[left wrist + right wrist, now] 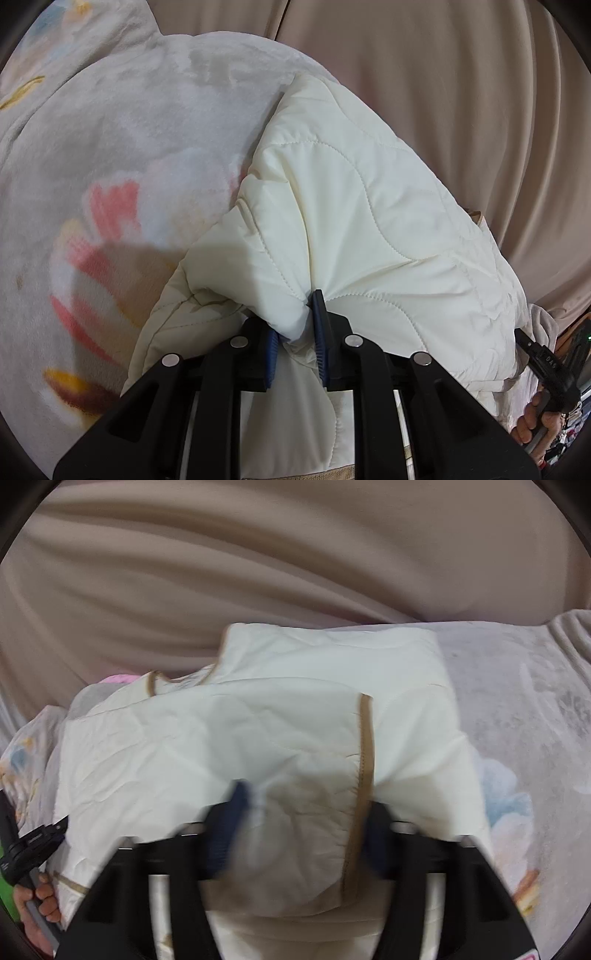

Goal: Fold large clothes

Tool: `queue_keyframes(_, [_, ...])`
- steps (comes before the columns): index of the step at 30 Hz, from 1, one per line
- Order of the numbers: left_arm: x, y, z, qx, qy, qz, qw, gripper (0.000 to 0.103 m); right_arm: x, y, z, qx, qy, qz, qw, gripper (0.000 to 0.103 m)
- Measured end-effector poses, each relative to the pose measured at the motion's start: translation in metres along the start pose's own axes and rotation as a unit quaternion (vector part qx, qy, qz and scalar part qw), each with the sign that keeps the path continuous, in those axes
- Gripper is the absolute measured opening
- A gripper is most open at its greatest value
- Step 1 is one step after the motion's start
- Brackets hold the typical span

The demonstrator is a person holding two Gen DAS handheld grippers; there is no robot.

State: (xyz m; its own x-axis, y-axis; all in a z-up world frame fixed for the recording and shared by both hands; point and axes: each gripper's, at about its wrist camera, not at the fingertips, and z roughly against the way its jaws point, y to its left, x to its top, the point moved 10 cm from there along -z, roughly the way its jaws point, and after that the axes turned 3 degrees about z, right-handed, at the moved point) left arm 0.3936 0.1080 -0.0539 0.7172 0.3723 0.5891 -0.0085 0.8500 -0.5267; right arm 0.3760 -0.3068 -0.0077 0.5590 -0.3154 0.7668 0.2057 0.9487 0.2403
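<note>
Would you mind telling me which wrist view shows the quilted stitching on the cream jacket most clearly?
The left wrist view: the cream jacket is sharp there, its wavy quilting lines plain, with the left gripper pinching a fold. In the right wrist view the jacket is blurred, showing tan trim but hardly any stitching.

Faint white letters, seemingly "DAS", on the right tool's black body (546,363), nothing else legible

Cream quilted jacket (369,206) on floral blanket (122,155)
</note>
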Motion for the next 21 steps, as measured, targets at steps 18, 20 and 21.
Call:
queue_keyframes(18, [0.000, 0.000, -0.001, 0.003, 0.000, -0.005, 1.0000, 0.018, 0.031, -0.014, 0.048, 0.002, -0.079, -0.073, 0.994, 0.020])
queue_keyframes(20, [0.000, -0.001, -0.001, 0.001, 0.000, -0.003, 1.0000, 0.018, 0.044, 0.022, 0.052, 0.016, -0.090, -0.034, 0.995, 0.020])
queue_keyframes(21, [-0.001, -0.001, -0.001, 0.000, 0.000, -0.002, 1.0000, 0.018, 0.048, 0.039, 0.049, 0.020, -0.089, -0.010, 0.996, 0.020])
